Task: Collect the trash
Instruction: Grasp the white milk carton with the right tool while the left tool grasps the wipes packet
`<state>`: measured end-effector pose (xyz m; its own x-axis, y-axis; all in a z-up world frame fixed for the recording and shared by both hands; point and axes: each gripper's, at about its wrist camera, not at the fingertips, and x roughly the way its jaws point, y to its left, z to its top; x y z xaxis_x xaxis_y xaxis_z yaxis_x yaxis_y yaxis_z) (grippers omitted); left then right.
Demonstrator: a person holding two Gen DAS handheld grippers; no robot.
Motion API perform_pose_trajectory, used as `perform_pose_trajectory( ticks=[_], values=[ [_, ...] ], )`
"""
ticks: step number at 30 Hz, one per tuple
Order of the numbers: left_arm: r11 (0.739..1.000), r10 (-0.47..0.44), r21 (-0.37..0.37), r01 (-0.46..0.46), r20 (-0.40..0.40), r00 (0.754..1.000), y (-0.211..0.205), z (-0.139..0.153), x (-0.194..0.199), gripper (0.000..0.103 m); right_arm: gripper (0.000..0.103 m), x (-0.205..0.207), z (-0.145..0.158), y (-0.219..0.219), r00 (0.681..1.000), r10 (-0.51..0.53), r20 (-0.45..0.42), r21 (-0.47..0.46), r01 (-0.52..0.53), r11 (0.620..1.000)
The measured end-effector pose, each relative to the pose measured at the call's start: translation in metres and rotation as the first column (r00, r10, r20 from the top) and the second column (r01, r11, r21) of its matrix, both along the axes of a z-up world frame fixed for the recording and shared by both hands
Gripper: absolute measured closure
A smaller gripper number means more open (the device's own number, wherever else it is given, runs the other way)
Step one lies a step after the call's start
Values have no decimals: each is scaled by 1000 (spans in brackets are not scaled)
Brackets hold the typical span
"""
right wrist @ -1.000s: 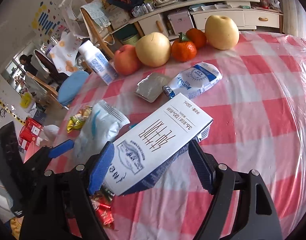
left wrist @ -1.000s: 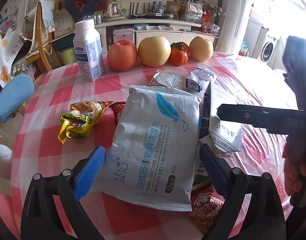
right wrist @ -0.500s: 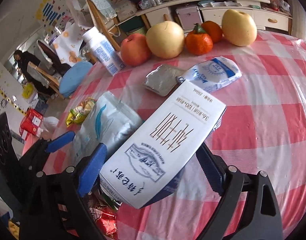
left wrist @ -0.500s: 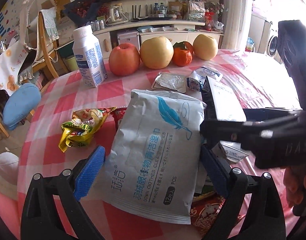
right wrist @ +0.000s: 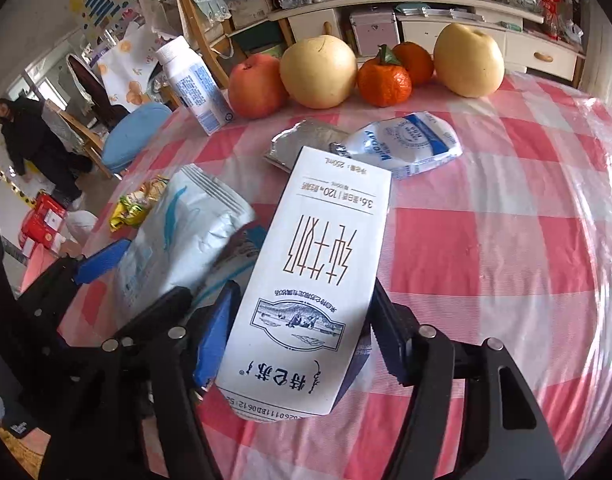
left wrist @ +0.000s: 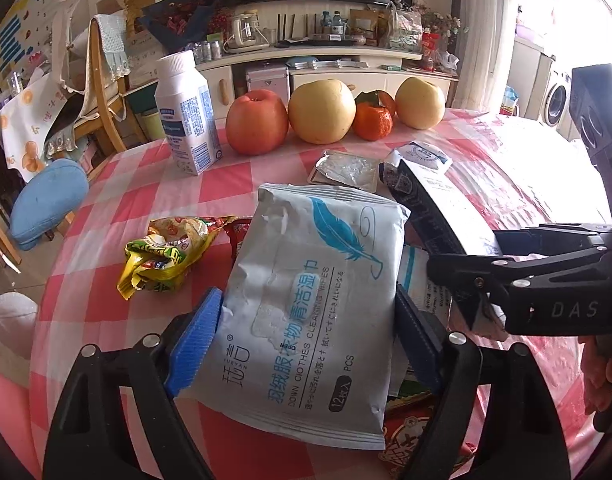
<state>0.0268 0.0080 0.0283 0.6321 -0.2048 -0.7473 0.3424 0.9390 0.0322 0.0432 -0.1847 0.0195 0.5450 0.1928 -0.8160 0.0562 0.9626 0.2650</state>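
1. Red-and-white checked cloth under clear plastic covers the counter [right wrist: 485, 240], with a cluttered shelf unit and a chair behind it.
2. Along the far edge stand a white bottle [left wrist: 186, 114], a red apple [left wrist: 257, 122], a yellow pear [left wrist: 321, 112], two tangerines [right wrist: 383, 78] and a second pear [right wrist: 468, 60].
3. The left gripper [left wrist: 306, 332] has its jaws clamped on a grey wet-wipes packet [left wrist: 313, 304] (blue feather print), blue pads pressing both long edges; the packet is tilted up off the cloth.
4. The right gripper [right wrist: 298, 344] has its jaws clamped on a white milk carton [right wrist: 317, 272], held just beside the wipes packet, printed face up.
5. A crumpled yellow-green snack wrapper [left wrist: 162, 256] lies on the counter left of the wipes packet, apart from it.
6. A flat silver foil pouch [left wrist: 347, 168] and a white-and-blue milk pouch [right wrist: 409, 144] lie touching, near the fruit.
7. Red printed wrappers [left wrist: 409, 436] lie under the wipes packet's near corner.
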Motion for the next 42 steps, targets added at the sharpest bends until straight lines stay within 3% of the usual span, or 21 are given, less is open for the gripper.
perform_pose_trajectory(
  ticks=[20, 23, 26, 33, 34, 38, 42],
  values=[
    [999, 36, -20, -36, -12, 999, 10, 3, -7, 25, 40, -25, 0, 11, 991, 118, -60, -131, -125, 983],
    [999, 39, -24, -39, -16, 999, 12, 3, -9, 25, 36, -25, -4, 17, 990, 124, -67, -162, -134, 978],
    [999, 40, -21, -40, -14, 999, 12, 4, -12, 26, 23, -23, -4, 19, 992, 112, -54, -203, -121, 972],
    [999, 38, 2, -38, -19, 999, 9, 2, -12, 23, 22, -17, -10, 14, 996, 73, -55, -216, -83, 973],
    [999, 35, 1, -35, -23, 999, 9, 1, -11, 20, 22, -17, -11, 13, 996, 69, -59, -219, -80, 972],
    [999, 39, -6, -40, -42, 998, 9, -4, -6, 14, 43, -16, -10, 10, 997, 54, -54, -236, -65, 969],
    [998, 47, -32, -49, -59, 997, 12, -6, -3, 13, 44, -17, -10, 8, 997, 49, -51, -219, -59, 974]
  ],
)
